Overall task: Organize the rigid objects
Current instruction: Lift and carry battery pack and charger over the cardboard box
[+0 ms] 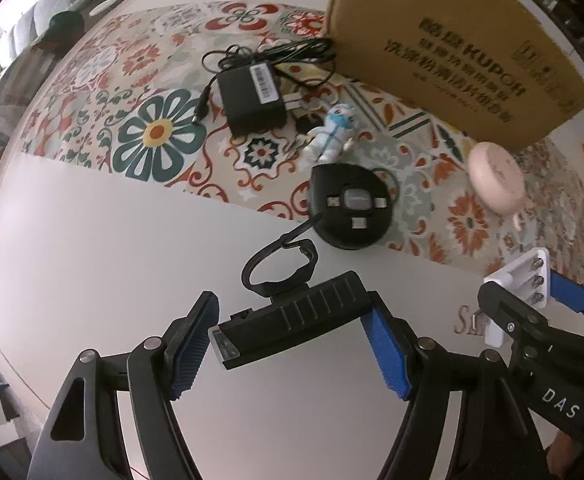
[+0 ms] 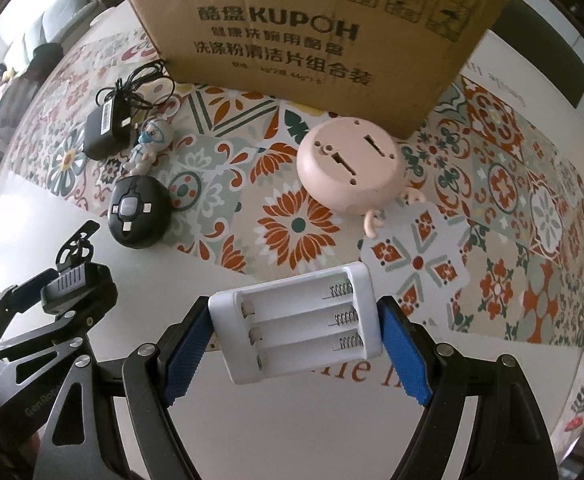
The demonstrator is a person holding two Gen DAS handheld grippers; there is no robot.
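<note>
Already both grippers carry something, so the next move turns on where the cardboard box [image 2: 311, 36] lies from each load. The left gripper [image 1: 288, 344] has its jaws part-way closed around a black clip-on light [image 1: 292, 320], whose long axis runs crosswise between the blue pads [image 1: 385, 350]; the right-hand pad touches its end, while at the other pad I cannot tell for sure whether contact is made. The light's hooked strap [image 1: 278, 266] sticks out ahead toward the black round device [image 1: 349, 206]. The right gripper [image 2: 295, 340] has its jaws standing wide and pressed on the short ends of a white battery holder [image 2: 297, 324], the three empty bays running across from pad to pad, springs toward the right. Both grippers point steeply down over the bare part of the tabletop [image 1: 92, 240], side by side, each visible at the edge of the other's view. The box stands at the far side of the patterned mat [image 2: 491, 200], straight ahead of the right gripper and off to the right of the left one, so the right hand looks the nearer to it. If the box is the goal, which is only a guess, the pink round gadget [image 2: 349, 168] sits just before it in the right hand's path, while the power adapter [image 1: 252, 96] and the small figurine [image 1: 329, 132] lie ahead of the left.
</note>
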